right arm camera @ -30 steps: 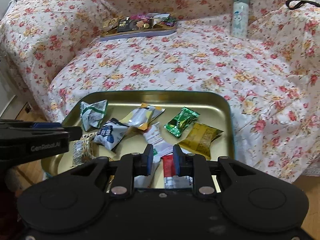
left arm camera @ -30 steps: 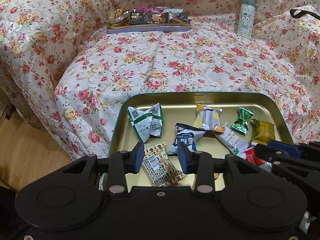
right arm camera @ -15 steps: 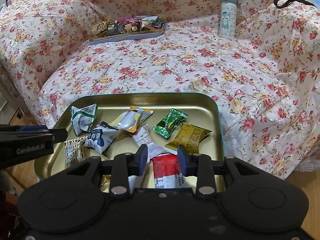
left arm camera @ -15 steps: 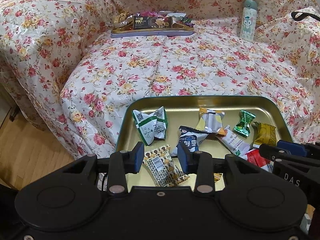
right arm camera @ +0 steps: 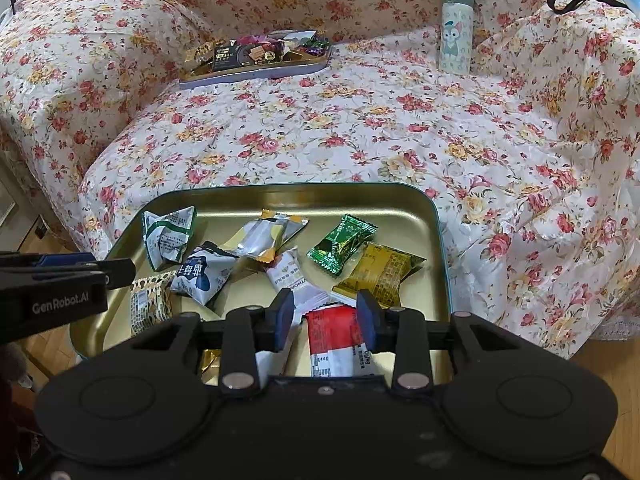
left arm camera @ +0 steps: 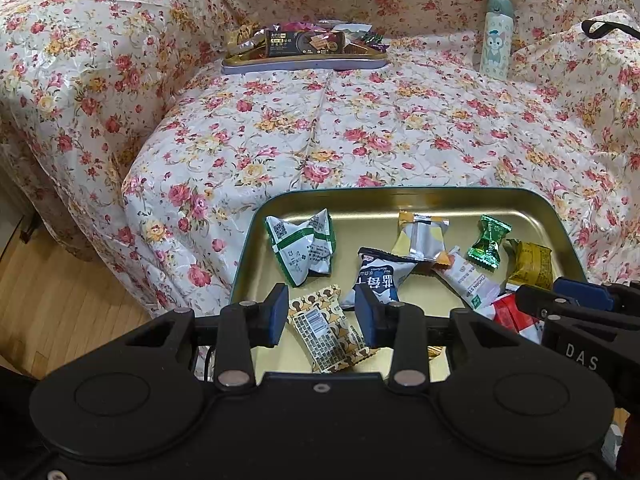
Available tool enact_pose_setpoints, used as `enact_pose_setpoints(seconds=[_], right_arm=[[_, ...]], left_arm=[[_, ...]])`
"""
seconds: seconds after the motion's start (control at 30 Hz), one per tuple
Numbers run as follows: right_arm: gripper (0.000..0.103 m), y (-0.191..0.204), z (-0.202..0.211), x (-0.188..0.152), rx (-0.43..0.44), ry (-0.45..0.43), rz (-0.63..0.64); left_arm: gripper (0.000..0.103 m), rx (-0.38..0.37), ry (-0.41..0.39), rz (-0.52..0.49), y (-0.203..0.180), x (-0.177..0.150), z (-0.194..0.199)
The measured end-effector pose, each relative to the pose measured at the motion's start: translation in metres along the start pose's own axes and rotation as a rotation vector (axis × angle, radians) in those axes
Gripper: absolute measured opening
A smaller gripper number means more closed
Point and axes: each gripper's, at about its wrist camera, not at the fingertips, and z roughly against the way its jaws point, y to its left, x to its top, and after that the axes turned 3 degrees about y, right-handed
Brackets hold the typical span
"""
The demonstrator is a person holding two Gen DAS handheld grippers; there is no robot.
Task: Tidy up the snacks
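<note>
At my twelve o'clock spreads a floral sofa cover (right arm camera: 360, 132). At one o'clock a pale cartoon-cat bottle (right arm camera: 456, 30) stands upright against the backrest. A black strap loop (right arm camera: 576, 0) lies at two o'clock, and wooden floor (left arm camera: 60, 300) shows at nine.

Stuff you can't really make out here

The far tray's (right arm camera: 256, 70) snacks are too small to tell apart, and the red packet's (right arm camera: 334, 334) lower end plus a gold wrapper (right arm camera: 210, 362) disappear behind the right gripper's body.

right tool (right arm camera: 325, 322) — jaws opening, were nearly shut | red-and-white packet (right arm camera: 338, 340) — now unpinched between them
</note>
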Motion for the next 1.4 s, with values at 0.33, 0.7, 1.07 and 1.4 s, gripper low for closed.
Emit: enact_pose_setpoints(seconds=[0.33,0.7,1.07,1.4], right_arm=[[0.037,0.0013,-0.0005,-0.0002,0.0,0.002,-0.001],[0.037,0.0016,-0.0006,-0.0005,0.0,0.002,0.0],[0.037,0.0019,-0.001,-0.0012,0.002,0.003,0.0],[0.038,0.0017,-0.001,-0.0008,0.001,0.004,0.0]], left_arm=[[0.046,-0.001,-0.001,0.006,0.0006,0.0,0.0001],[0.046,0.0,-0.002,0.007,0.0005,-0.0002,0.0005],[0.046,-0.001,0.001,0.006,0.0005,-0.0007,0.0005],[0.046,-0.003,0.007,0.005,0.0004,-0.0008,-0.0013]])
